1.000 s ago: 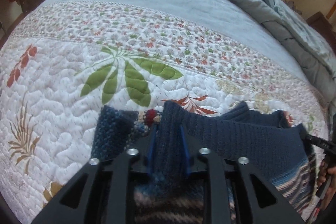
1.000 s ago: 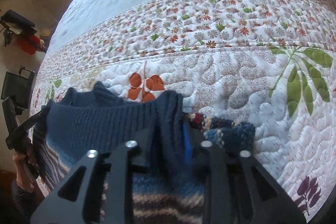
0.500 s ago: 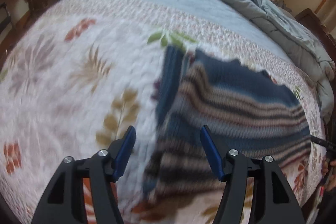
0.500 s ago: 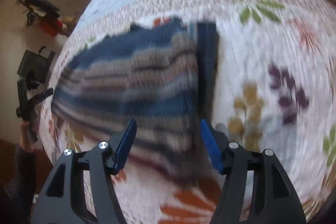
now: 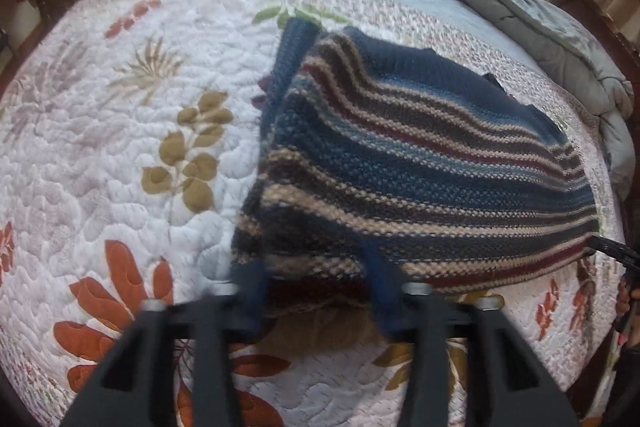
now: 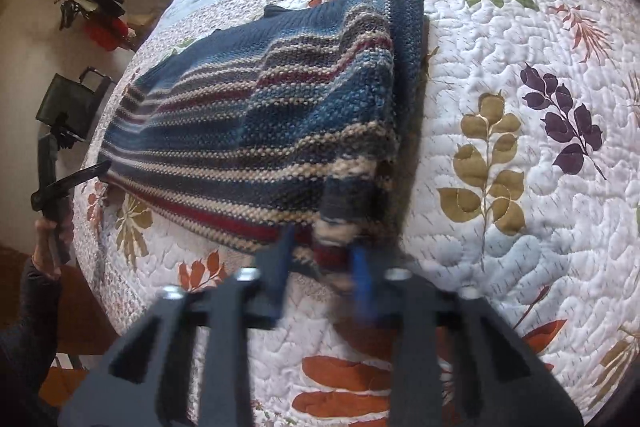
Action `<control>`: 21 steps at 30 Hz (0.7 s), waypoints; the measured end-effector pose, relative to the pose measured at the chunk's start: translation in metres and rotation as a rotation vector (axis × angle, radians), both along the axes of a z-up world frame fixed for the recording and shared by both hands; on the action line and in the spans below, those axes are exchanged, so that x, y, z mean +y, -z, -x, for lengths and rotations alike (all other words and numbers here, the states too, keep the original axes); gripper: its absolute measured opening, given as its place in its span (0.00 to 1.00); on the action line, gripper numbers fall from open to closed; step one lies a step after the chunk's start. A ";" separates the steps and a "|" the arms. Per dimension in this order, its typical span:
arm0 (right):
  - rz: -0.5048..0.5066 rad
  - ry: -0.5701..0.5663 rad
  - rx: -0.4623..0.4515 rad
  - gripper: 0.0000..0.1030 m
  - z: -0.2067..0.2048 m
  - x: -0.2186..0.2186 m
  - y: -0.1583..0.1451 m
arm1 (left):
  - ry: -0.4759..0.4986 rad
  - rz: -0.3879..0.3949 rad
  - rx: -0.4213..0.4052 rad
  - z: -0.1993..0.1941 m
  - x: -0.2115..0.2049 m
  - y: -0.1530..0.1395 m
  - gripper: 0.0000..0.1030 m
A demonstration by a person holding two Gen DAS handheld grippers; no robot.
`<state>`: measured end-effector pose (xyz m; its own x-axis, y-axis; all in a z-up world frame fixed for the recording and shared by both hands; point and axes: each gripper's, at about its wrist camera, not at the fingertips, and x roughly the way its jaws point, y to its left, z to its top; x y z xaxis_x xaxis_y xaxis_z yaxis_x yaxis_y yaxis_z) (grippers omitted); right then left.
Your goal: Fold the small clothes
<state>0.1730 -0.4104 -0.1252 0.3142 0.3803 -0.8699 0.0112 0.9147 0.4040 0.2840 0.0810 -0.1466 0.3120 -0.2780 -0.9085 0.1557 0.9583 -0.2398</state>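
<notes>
A striped knitted sweater (image 5: 420, 163) (image 6: 248, 115) lies flat on the flowered quilt (image 5: 120, 147), with a navy sleeve folded in along one side. My left gripper (image 5: 316, 281) hovers at the near hem by one corner. Its jaws are closing, still wide, with the hem between them. My right gripper (image 6: 322, 255) is at the other near corner, its blurred jaws shut on the hem. Each view catches the other gripper at the sweater's far corner: the right one (image 5: 612, 251) and the left one (image 6: 94, 169), held by a hand (image 6: 48, 239).
A grey duvet (image 5: 520, 7) is bunched along the far side of the bed. The quilt (image 6: 520, 187) spreads wide beside the sweater. Off the bed edge stand a dark chair (image 6: 68, 103) and some red and black things (image 6: 96, 19).
Both grippers let go of the navy neck end, opened wide and drew back across the sweater to its near hem. Their jaws have narrowed again around the hem.
</notes>
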 end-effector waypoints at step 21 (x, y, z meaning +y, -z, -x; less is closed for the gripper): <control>-0.055 0.047 0.000 0.76 0.006 -0.022 -0.018 | -0.039 0.021 -0.007 0.000 0.007 -0.025 0.81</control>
